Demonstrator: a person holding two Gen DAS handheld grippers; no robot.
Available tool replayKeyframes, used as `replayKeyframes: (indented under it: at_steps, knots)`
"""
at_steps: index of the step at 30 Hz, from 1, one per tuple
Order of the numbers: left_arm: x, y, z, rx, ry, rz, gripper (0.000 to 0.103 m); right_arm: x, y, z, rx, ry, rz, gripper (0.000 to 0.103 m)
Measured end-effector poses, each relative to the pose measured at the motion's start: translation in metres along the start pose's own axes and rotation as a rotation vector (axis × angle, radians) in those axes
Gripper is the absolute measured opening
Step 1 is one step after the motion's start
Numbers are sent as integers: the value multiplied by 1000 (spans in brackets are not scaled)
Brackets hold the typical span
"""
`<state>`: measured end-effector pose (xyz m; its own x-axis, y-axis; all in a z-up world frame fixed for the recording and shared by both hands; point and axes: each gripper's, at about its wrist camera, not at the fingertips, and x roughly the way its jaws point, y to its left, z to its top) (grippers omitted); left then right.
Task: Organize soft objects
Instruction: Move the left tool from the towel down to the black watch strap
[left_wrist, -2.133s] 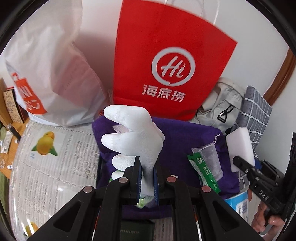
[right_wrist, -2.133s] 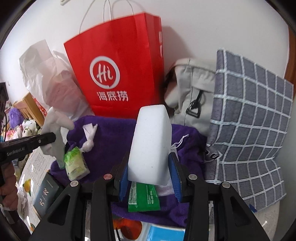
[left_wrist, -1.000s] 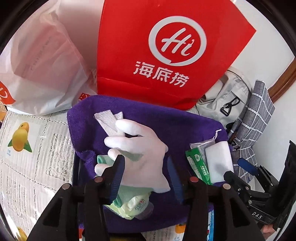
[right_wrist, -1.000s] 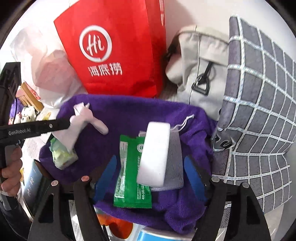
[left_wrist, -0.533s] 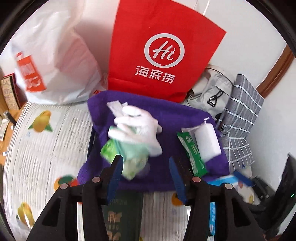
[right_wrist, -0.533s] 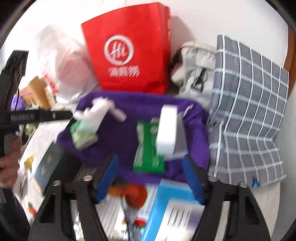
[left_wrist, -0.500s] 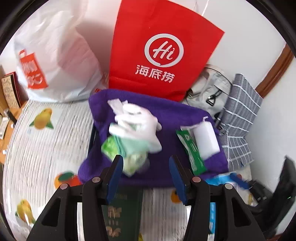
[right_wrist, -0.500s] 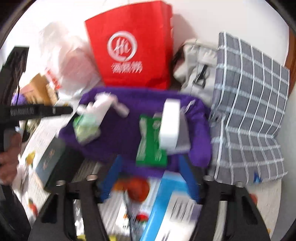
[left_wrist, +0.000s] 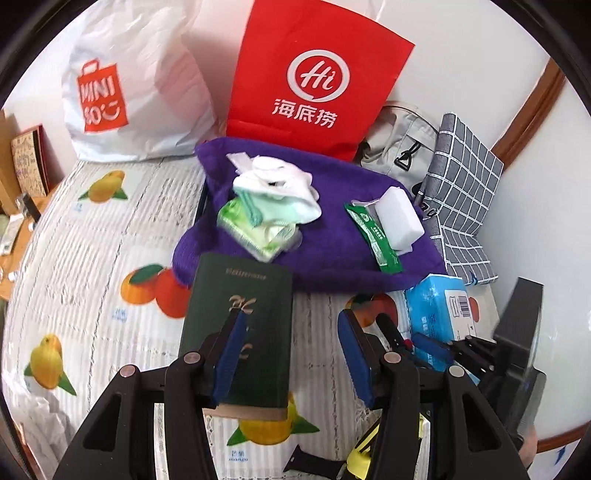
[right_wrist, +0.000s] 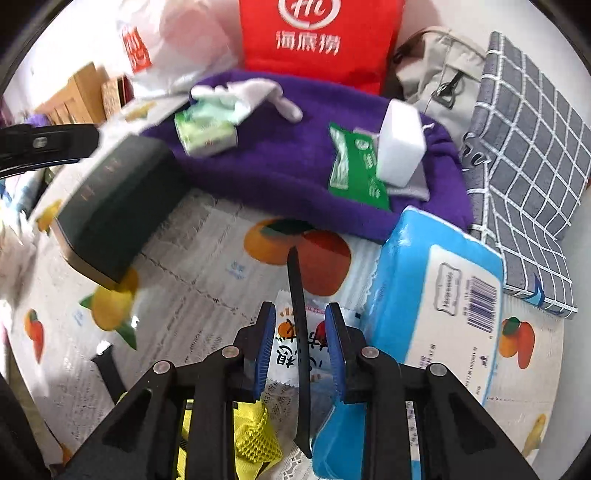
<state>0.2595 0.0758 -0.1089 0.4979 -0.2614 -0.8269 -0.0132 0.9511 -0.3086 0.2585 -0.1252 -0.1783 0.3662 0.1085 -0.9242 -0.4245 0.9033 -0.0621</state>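
I am hovering my left gripper, jaws apart and empty, over the dark green book, while my right gripper, jaws just closing but empty, is hanging above a snack packet beside the blue tissue pack, with the white glove and white sponge lying on the purple towel.

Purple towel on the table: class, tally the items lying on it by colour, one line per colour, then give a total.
White: 2, soft white glove and white sponge block.
Green: 2, pale green tissue pack and dark green sachet.
Grey: 1, small grey pouch under the sponge.
Total: 5.
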Motion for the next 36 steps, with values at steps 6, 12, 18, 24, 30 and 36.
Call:
replayKeyframes:
  at_steps: [6, 12, 18, 24, 30, 36]
  knots:
    - [-2, 13, -5, -27, -3, -13, 49, 20, 14, 9, -67, 52, -80, 13]
    - [-9, 21, -15, -51, 0, -7, 49, 3, 0, 7, 5, -18, -14, 3]
    - [-24, 17, -36, -60, 6, 2, 49, -42, -16, -9, 129, -107, 63, 3]
    - [-34, 8, -71, -53, 31, 26, 49, -83, -17, -41, 181, -177, 93, 3]
    - [-28, -2, -107, -43, 79, 39, 49, -107, -20, -88, 200, -205, 98, 3]
    - [-17, -12, -133, -30, 121, 50, 49, -97, -32, -129, 239, -171, 55, 3]
